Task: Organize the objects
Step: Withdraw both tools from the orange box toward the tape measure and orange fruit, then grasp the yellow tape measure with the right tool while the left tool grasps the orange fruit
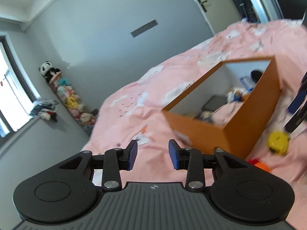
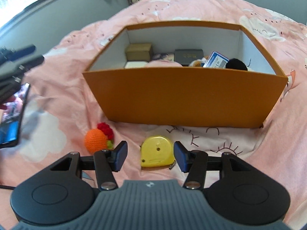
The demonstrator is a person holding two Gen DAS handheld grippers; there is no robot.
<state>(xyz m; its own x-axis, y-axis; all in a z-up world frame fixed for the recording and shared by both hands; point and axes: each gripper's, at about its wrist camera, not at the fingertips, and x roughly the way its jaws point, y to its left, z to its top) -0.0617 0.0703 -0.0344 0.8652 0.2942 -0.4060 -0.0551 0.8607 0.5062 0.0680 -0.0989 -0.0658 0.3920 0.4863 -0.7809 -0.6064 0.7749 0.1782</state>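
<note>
Left wrist view: our left gripper [image 1: 153, 155] hangs over the pink bedspread [image 1: 134, 99], jaws parted with nothing between them. The orange box [image 1: 253, 118] sits ahead and to its right; the yellow tape measure [image 1: 277, 140] lies further right, blurred.

Right wrist view: our right gripper [image 2: 150, 155] has its jaws wide apart, empty, straddling the tape measure [image 2: 157, 149], which lies flat just ahead between the pads. We judge it hard-shelled, smooth, fairly heavy for its size; best pinched across its flat sides, squarely, or it may slip. Ahead-left, the crocheted orange toy [image 2: 96, 140] looks soft and light. The box [image 2: 184, 97] stands beyond, already holding small items.
</note>
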